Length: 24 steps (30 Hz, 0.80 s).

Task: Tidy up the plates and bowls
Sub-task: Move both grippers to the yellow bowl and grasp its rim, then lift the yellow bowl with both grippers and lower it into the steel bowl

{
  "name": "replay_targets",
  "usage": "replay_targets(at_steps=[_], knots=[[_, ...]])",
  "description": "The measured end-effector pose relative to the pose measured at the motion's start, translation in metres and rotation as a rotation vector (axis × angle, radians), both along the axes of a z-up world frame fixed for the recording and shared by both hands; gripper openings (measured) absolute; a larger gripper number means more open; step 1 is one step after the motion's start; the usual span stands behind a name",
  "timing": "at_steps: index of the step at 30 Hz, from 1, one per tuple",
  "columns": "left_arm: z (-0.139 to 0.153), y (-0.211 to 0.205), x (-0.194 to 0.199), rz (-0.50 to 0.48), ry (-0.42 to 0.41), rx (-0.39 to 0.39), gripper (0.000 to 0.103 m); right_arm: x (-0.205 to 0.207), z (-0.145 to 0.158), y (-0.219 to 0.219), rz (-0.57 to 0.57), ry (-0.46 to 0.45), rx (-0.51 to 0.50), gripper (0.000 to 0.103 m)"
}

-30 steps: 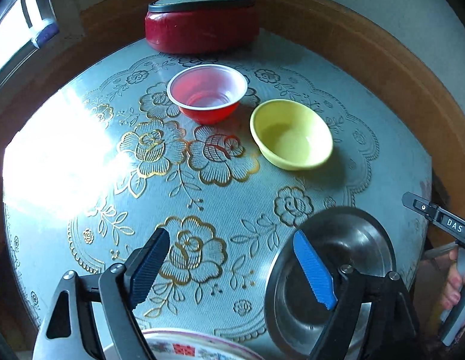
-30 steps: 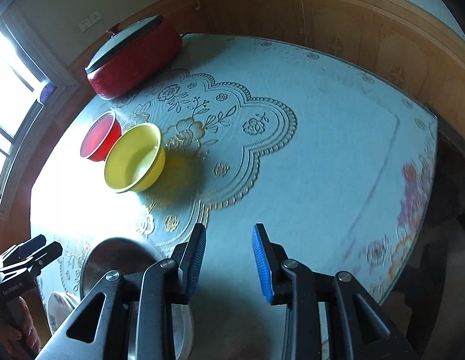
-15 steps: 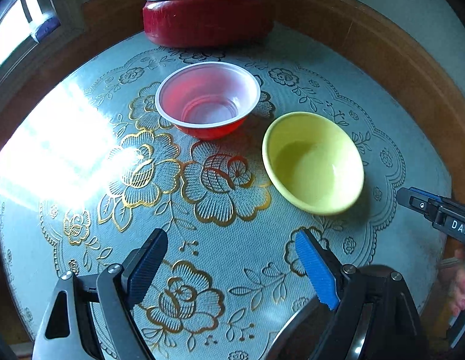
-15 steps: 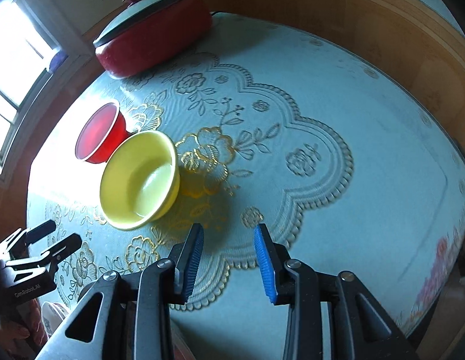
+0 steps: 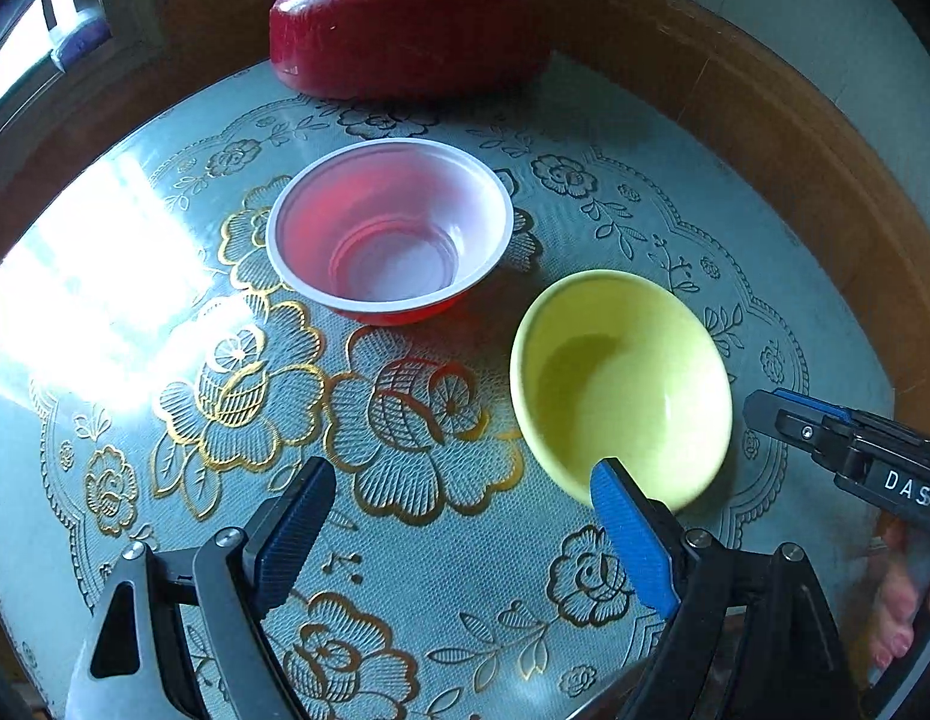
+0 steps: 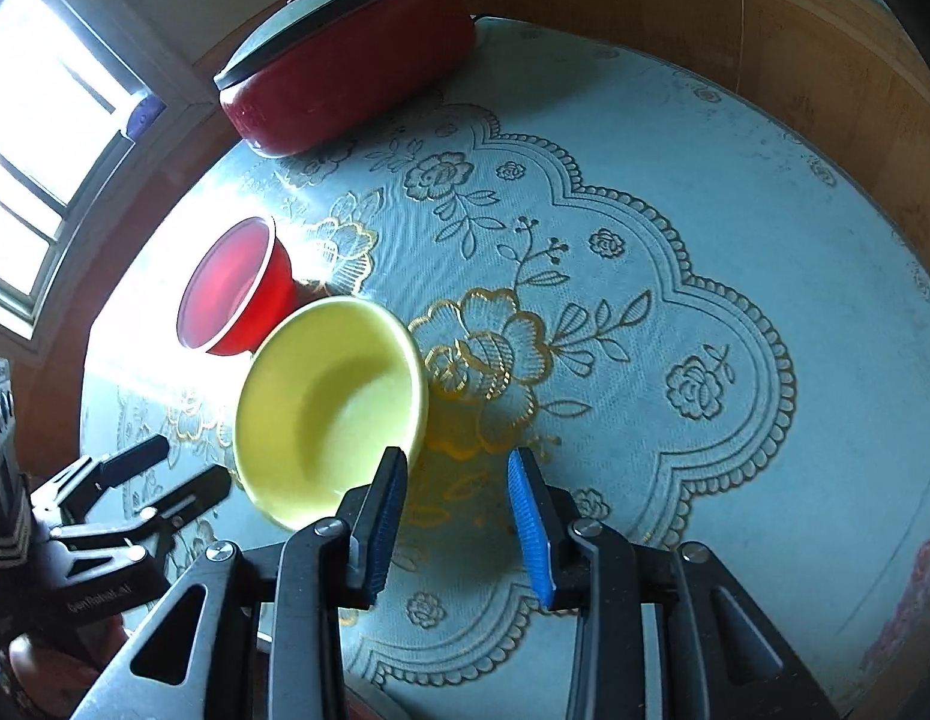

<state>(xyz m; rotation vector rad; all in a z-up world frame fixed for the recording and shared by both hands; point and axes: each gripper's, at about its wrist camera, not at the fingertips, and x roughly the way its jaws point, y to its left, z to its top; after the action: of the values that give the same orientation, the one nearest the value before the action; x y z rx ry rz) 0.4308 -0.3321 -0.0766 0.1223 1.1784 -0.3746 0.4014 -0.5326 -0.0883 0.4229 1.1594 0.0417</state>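
Round table [image 5: 93,432], glass-topped, over a pale blue cloth with gold-outlined flowers; wooden rim behind, window glare on one side.

Item 1: yellow bowl [image 5: 624,387], upright, empty. It stands just ahead of the left gripper [image 5: 459,483], whose blue-padded finger [image 5: 630,540] overlaps the bowl's near rim in the left wrist view; touching or merely above, cannot tell. From the right wrist view the same bowl [image 6: 330,408] lies ahead and to the outer side of the right gripper [image 6: 456,468], its rim right at the tip of one finger [image 6: 384,510].

Item 2: red bowl [image 5: 390,228], white inside, upright, empty, farther ahead of the left fingers, close beside the yellow bowl, seemingly not touching it.

Item 3: left gripper, jaws spread wide, nothing between them but cloth.

Item 4: right gripper, jaws partly apart, nothing between the pads, only tablecloth.

Item 5: red lidded pot [image 5: 408,30], grey lid, at the far edge, well beyond both bowls.

Item 6: a person's fingers [image 5: 897,606], at the view's edge beneath the right gripper's body.
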Motion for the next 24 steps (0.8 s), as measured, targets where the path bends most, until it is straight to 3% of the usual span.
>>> replay_targets(at_steps=[8,12,16,19,21,24], knots=[[-0.012,-0.014,0.011,-0.010,0.016,-0.019,0.082,0.025,-0.010,0.008,0.013,0.008,0.014,0.035],[-0.021,-0.020,0.017,-0.035,0.024,0.003,0.067,0.032,-0.019,0.010,0.025,0.027,0.002,0.035],[-0.028,-0.022,0.022,-0.038,0.048,-0.008,0.056,0.037,-0.029,0.012,0.039,0.045,0.014,0.023],[-0.028,-0.026,0.022,-0.061,0.046,-0.026,0.041,0.037,-0.031,0.015,0.063,0.032,0.041,0.011],[-0.026,-0.033,0.019,-0.097,0.032,-0.016,0.025,0.037,-0.031,0.019,0.075,0.030,0.033,0.009],[-0.022,-0.037,0.014,-0.119,0.015,-0.014,0.022,0.034,-0.027,0.023,0.074,0.021,0.010,0.009]])
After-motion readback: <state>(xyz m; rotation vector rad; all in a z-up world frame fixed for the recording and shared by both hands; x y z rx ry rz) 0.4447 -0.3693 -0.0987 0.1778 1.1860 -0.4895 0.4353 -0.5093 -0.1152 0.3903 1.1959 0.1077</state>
